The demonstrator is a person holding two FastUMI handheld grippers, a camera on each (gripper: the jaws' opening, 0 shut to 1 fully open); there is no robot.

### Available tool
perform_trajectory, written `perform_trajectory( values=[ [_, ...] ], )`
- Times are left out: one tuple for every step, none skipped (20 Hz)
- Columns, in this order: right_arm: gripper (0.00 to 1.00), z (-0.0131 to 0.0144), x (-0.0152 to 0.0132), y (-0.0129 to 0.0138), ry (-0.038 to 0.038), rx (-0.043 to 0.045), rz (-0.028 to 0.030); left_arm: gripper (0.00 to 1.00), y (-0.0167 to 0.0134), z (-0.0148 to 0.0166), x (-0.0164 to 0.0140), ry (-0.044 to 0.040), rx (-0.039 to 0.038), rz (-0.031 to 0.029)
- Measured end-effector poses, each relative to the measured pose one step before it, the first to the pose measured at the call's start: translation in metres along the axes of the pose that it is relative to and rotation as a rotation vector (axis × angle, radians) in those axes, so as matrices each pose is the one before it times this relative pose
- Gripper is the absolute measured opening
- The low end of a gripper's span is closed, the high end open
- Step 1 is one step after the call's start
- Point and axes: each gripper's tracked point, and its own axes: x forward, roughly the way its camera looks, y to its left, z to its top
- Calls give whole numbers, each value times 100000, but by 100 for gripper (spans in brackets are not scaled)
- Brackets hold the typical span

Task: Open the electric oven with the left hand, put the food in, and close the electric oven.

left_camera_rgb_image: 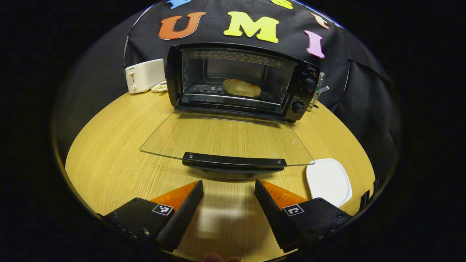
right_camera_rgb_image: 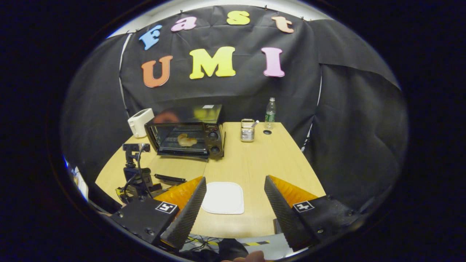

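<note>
A white toaster (left_camera_rgb_image: 145, 75) stands far ahead-left of the claw on the tabletop (left_camera_rgb_image: 109, 160); a white plate (left_camera_rgb_image: 328, 181) lies just right of it.

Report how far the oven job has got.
Done: the oven is open, its glass door folded down flat, and the food lies on the rack inside; the white plate is bare. In hand: nothing; the left gripper is open near the door handle. Left: closing the door.
</note>
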Motion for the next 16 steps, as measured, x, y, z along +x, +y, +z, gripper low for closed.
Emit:
perform_trajectory(
  values=[
    [97,-27,88,-243,-327,-359,-489,95,-167,289,80,-723,1615,-196],
    [97,223,30,-296,-359,-137,-966,94,-97,-64,151,518,1859,-230],
    [97,151,136,-129,-195,392,-456,93,35,-118,-85,328,1051,276],
    [97,225,98,-67,40,1054,123,94,132,314,160,-945,428,-74],
    [97,88,72,20,64,1159,185,94,-35,-31,60,1084,-676,-260],
    [97,102,-50,-78,-245,695,-93,94,-159,102,-49,171,-279,-412],
    [97,185,-123,-80,-553,330,-387,93,-125,321,-130,-183,798,-754],
    [97,176,-139,24,-643,5,-235,93,-5,277,-259,-294,1092,-157],
    [97,122,-103,60,-504,-872,-440,83,-15,412,-403,-463,-335,-208],
    [97,128,-180,110,-662,-779,-101,93,-149,613,-403,-1257,-1566,-497],
    [96,25,-177,289,-447,-248,366,93,-151,870,-569,-1889,-1621,-553],
    [97,-47,-273,265,-524,106,723,93,-63,937,-594,-1872,-739,192],
    [97,88,-184,325,-457,-257,762,93,119,1231,-511,-2658,-145,642],
    [97,-151,-399,419,-340,-675,664,96,77,1662,-419,-3182,-35,728],
    [97,43,-232,331,-612,-448,508,96,32,2095,-169,-4256,58,234],
    [97,80,-286,428,-594,-519,759,96,-181,1969,-20,-3632,157,-288]
  ],
)
